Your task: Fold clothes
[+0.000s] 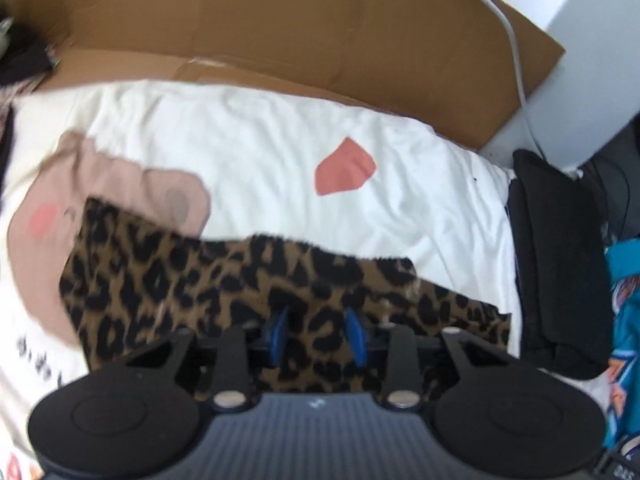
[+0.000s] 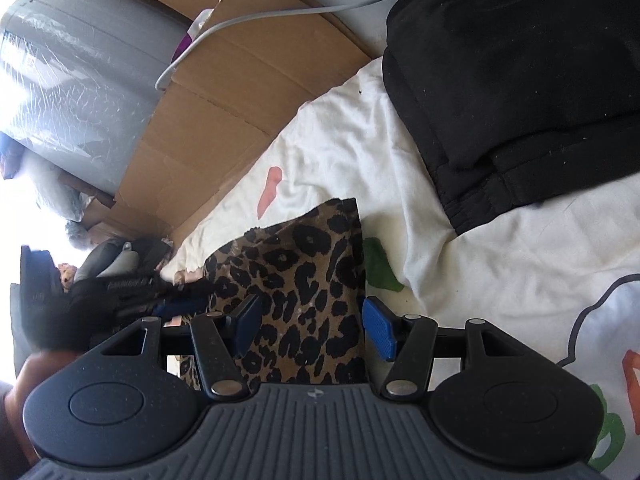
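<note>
the leopard-print garment (image 1: 224, 280) lies across the lower middle of the left wrist view, spread on the white printed bedsheet (image 1: 248, 152), its upper edge running in steps from left to right, which suggests layers already doubled over, though i cannot tell how many. in the right wrist view the same cloth (image 2: 304, 280) fills the centre bottom, with a straight right edge.

the left gripper (image 1: 320, 332) sits low over the cloth, its blue pads a moderate gap apart with fabric showing between them; whether it pinches anything i cannot tell. the right gripper (image 2: 316, 328) stands wide open, one pad over the print and the other just off the straight edge, holding nothing, placed as if to straddle that edge.

count: one leopard garment, two grippers, one folded black garment (image 2: 520, 80) at upper right, likely set aside as a finished piece. one flattened cardboard sheet (image 1: 280, 28) lies beyond the bedding, one white cable (image 2: 248, 20) across it, and teal clothing (image 1: 624, 320) at the right edge.
</note>
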